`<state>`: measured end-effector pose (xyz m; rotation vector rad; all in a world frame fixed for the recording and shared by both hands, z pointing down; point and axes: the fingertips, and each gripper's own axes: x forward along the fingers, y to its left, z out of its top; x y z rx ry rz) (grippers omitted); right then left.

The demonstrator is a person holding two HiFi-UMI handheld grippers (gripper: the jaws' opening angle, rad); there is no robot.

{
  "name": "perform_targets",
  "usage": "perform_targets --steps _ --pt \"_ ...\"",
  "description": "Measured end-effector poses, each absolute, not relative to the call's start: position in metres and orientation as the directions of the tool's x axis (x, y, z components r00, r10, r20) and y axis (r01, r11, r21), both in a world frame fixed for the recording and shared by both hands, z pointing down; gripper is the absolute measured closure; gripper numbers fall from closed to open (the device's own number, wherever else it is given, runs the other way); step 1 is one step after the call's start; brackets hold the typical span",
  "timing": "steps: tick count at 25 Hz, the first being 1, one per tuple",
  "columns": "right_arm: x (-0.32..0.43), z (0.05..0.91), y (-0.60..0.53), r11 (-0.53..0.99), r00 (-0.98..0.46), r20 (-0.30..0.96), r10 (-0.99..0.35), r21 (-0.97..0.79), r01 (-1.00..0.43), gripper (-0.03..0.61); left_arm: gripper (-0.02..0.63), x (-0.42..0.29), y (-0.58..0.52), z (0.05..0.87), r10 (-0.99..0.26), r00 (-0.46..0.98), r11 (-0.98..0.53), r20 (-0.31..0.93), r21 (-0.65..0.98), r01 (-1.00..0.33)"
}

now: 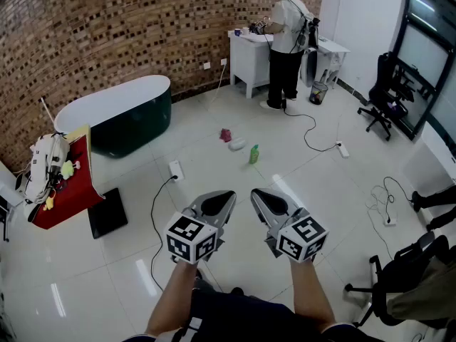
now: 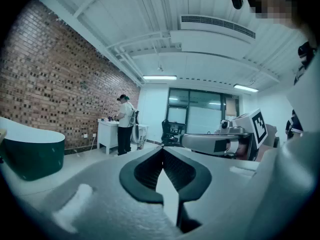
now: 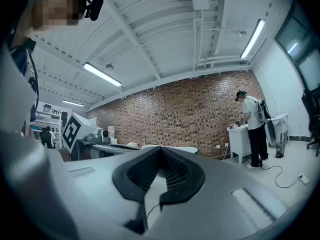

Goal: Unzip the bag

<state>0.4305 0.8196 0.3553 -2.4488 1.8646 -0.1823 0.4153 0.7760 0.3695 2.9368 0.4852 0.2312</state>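
A glossy white tiled floor (image 1: 313, 184) is seen beneath two smooth grey claws lined with ribbed black pads. The left claw (image 1: 226, 197) and right claw (image 1: 258, 194) are held fully closed on nothing, side by side in mid-air. A soft white bag-like bundle (image 1: 44, 164) is laid on a red mat (image 1: 71, 191) at far left, well apart from both.

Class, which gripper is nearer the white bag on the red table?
Left. The left gripper is held to the right of the white bag; the right gripper is farther right still.
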Motion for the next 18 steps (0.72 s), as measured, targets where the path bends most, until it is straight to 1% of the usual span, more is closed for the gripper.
perform_targets --steps 7,12,18 --pt "0.406 0.371 0.731 -0.122 0.111 0.084 -0.99 -0.14 -0.983 0.572 0.614 0.379 0.683 0.388 0.173 0.971 -0.971 0.166 0.194 0.14" --pt "0.37 0.379 0.642 0.037 -0.052 0.106 -0.993 -0.14 -0.989 0.572 0.614 0.336 0.599 0.399 0.021 0.984 -0.977 0.179 0.213 -0.018" --pt "0.324 0.392 0.54 0.214 -0.233 0.145 -0.962 -0.132 -0.968 0.572 0.614 0.285 0.499 0.413 -0.176 0.967 -0.947 0.182 0.238 -0.217"
